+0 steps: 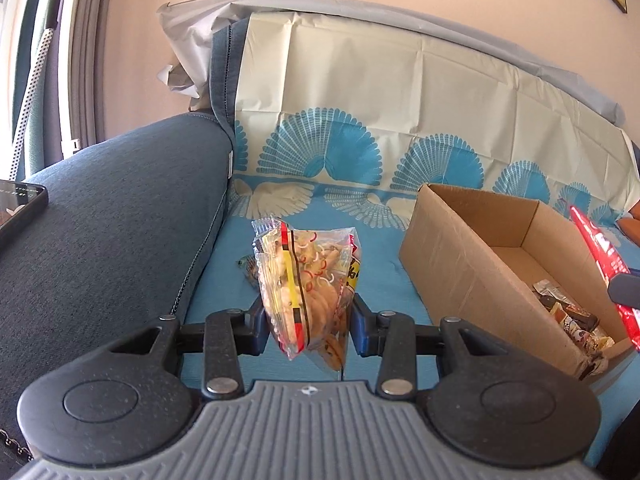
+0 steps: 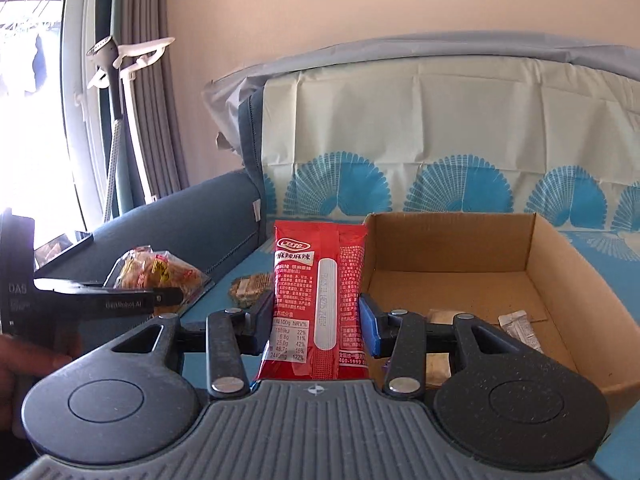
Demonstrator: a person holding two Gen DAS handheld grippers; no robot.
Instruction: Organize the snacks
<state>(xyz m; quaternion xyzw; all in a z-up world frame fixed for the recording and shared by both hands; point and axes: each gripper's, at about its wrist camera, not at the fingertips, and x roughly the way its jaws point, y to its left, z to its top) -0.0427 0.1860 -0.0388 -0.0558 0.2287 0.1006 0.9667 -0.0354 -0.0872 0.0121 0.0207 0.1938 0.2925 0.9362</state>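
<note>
- Your right gripper (image 2: 316,320) clamps the red packet (image 2: 320,300), long axis upright, left of the box (image 2: 560,248), nearer it.
- Your left gripper (image 1: 308,326) clamps the biscuit bag (image 1: 308,280), farther left.

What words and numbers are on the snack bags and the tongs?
"麻辣麻辣" and "100g NRV%": red packet, held by the right tongs; the smaller print is too small to read.
"GenRobot.AI": left tongs.
Cookie bag: print too crumpled to read.
</note>
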